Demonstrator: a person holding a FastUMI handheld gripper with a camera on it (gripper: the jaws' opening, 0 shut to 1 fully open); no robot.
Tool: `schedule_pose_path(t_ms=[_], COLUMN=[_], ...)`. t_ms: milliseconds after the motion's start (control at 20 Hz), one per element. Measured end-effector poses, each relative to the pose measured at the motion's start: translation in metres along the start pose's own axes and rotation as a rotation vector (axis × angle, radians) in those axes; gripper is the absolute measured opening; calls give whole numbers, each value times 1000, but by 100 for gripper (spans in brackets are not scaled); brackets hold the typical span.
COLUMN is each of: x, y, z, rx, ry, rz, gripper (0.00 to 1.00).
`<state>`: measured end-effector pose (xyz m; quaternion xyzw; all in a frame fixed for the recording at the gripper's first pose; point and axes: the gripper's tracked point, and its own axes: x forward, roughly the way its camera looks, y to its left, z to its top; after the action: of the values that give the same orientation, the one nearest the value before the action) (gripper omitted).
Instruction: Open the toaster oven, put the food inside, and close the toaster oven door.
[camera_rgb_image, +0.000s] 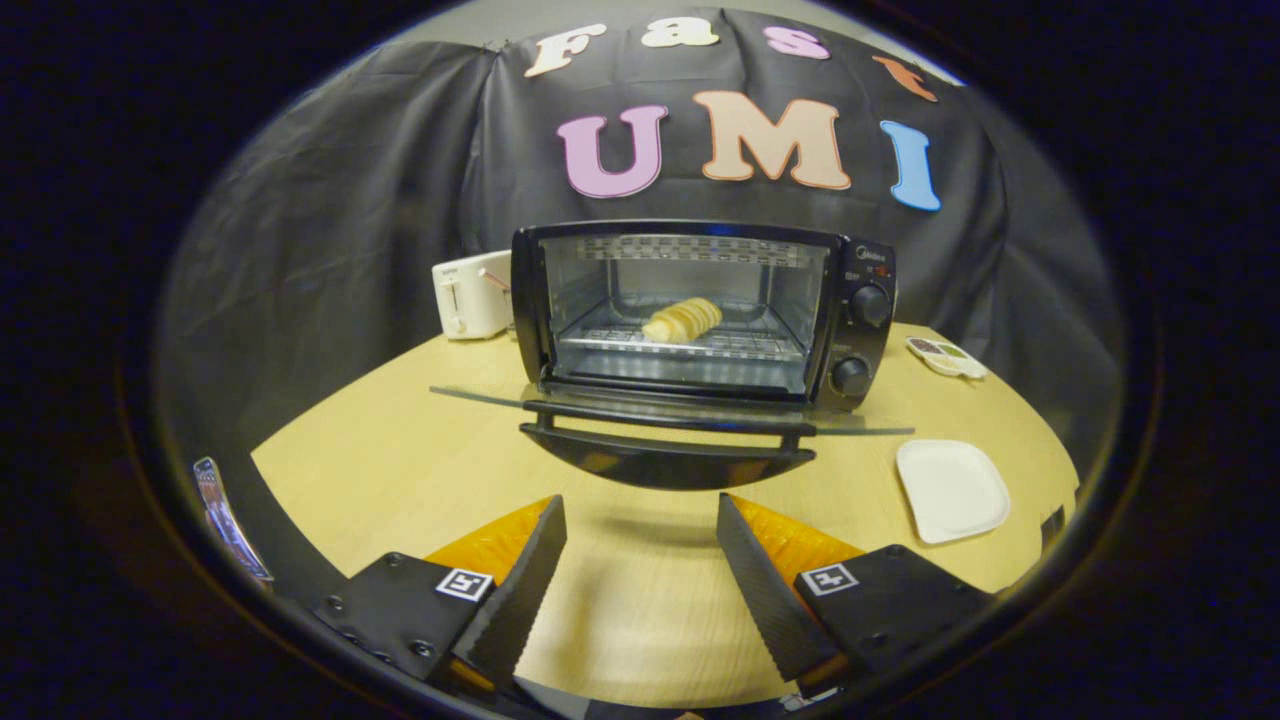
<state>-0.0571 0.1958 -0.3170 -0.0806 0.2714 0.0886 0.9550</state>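
Here, hand-held gripper (640, 560) spread wide, holding nothing — fingers above bare table (400, 450), toaster oven door (668, 440) just ahead, lowered.

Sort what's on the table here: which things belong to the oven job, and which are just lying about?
Job:
- toaster oven
- its door, folded down open
- food, on the rack inside
- gripper, fingers open, holding nothing, short of the door

Lying about:
- white toaster, left of the oven
- white plate, bare, right of the door
- small dish, beside the oven's knobs

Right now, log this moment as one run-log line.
tool: open, empty, short of door | toaster oven door: open flat | bread roll: on rack inside | white plate: empty, on table | next: close door
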Motion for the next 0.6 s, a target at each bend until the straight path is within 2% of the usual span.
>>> schedule_pose_path(t_ms=[600], x=[60], y=[-19], z=[93], rx=[49], ry=[-151], rz=[-52], gripper=[96])
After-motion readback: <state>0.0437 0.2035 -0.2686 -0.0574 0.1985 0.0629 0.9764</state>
